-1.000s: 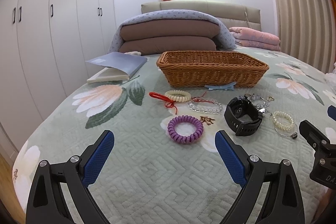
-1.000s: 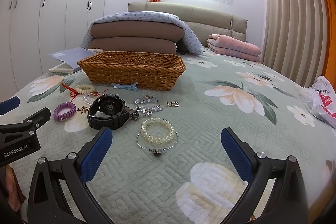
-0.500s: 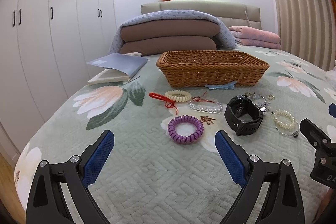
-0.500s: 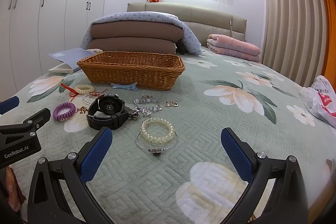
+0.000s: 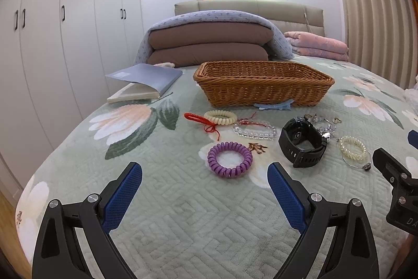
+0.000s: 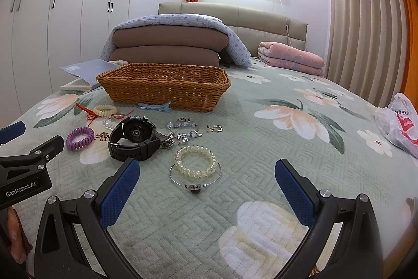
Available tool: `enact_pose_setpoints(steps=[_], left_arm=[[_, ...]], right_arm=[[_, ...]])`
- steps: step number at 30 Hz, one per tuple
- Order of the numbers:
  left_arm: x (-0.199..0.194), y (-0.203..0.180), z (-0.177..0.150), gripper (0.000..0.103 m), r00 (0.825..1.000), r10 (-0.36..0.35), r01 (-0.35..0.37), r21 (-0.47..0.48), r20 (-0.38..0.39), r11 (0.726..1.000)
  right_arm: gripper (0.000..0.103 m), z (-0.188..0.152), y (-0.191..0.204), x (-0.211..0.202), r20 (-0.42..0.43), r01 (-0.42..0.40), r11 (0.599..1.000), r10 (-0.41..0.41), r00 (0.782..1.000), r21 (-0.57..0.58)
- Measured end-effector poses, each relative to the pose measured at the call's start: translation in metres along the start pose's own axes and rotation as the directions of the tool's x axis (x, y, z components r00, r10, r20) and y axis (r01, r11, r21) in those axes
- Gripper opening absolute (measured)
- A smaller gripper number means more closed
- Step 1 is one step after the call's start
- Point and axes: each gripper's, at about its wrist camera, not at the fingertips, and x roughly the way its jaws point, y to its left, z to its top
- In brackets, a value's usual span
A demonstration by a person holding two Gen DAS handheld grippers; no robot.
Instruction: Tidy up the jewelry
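Jewelry: scattered on the green floral quilted bed cover (image 5: 162, 200), toward its foot edge, in front of the brown woven wicker basket (image 5: 263, 81).
Purple spiral hair tie (image 5: 230, 159): nearest the left gripper (image 5: 205, 189), lying flat, apart from its fingers.
Black wristwatch (image 6: 133, 139): just beside the silver butterfly charm bracelet (image 6: 183, 131).
Clear beaded bracelet (image 6: 196, 161): overlapping the thin silver bangle (image 6: 194, 181), near the right gripper (image 6: 207, 191).
Cream spiral hair tie (image 5: 220, 117): touching the red cord bracelet (image 5: 201, 121).
Light blue hair clip (image 5: 273, 105): against the basket's front wall.
Left gripper: released, spread wide, holding nothing.
Right gripper: released, spread wide, holding nothing.
Grey open book (image 5: 143, 83): near the cover's left edge, beside the basket.
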Motion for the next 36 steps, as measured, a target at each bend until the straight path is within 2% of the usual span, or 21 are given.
enact_pose_setpoints(steps=[13,16,19,21,23,25,26,27,28,29,30,31,34,36], left_arm=[[0.0,0.002,0.0,0.097,1.0,-0.01,0.01,-0.002,-0.008,1.0],[0.003,0.01,0.004,0.097,0.997,-0.064,0.063,-0.028,-0.036,0.998],[0.011,0.032,0.014,0.097,0.986,-0.148,0.14,-0.099,-0.08,0.985],[0.015,0.046,0.022,0.097,0.981,-0.17,0.157,-0.139,-0.089,0.978],[0.024,0.057,0.03,0.096,0.971,-0.211,0.19,-0.177,-0.11,0.966],[0.041,0.063,0.035,0.096,0.946,-0.287,0.249,-0.225,-0.154,0.942],[0.048,0.063,0.036,0.092,0.932,-0.318,0.273,-0.239,-0.172,0.932],[0.056,0.061,0.037,0.082,0.918,-0.346,0.295,-0.25,-0.193,0.922],[0.066,0.057,0.036,0.073,0.9,-0.368,0.309,-0.255,-0.232,0.916],[0.072,0.054,0.035,0.054,0.891,-0.373,0.31,-0.255,-0.26,0.916],[0.082,0.049,0.034,0.048,0.877,-0.373,0.304,-0.25,-0.304,0.919],[0.088,0.046,0.032,0.048,0.871,-0.369,0.298,-0.246,-0.324,0.922],[0.093,0.036,0.034,0.048,0.881,-0.343,0.286,-0.209,-0.327,0.935],[0.096,0.032,0.034,0.048,0.878,-0.341,0.288,-0.198,-0.337,0.937]], right_arm=[[0.103,0.0,-0.001,0.0,-0.003,0.0,1.0,0.0,1.0,0.001],[0.103,0.001,-0.004,0.0,-0.011,-0.015,1.0,0.015,1.0,0.011],[0.103,0.007,-0.016,0.003,-0.034,-0.016,0.999,0.017,0.999,0.033],[0.097,0.014,-0.027,0.007,-0.057,-0.009,0.998,0.013,0.998,0.054],[0.091,0.024,-0.04,0.015,-0.086,-0.034,0.995,0.041,0.995,0.089],[0.09,0.032,-0.05,0.023,-0.109,-0.048,0.993,0.06,0.992,0.111],[0.089,0.033,-0.052,0.028,-0.122,-0.05,0.993,0.063,0.991,0.105],[0.089,0.034,-0.053,0.033,-0.137,-0.063,0.993,0.076,0.988,0.098],[0.084,0.035,-0.052,0.038,-0.158,-0.081,0.993,0.094,0.983,0.087],[0.067,0.034,-0.049,0.043,-0.178,-0.088,0.993,0.1,0.979,0.074],[0.058,0.033,-0.046,0.048,-0.197,-0.09,0.994,0.1,0.975,0.061],[0.052,0.032,-0.04,0.056,-0.233,-0.096,0.995,0.102,0.967,0.038],[0.052,0.03,-0.032,0.072,-0.277,-0.107,0.994,0.112,0.954,0.033],[0.051,0.03,-0.029,0.086,-0.313,-0.118,0.992,0.123,0.942,0.034]])
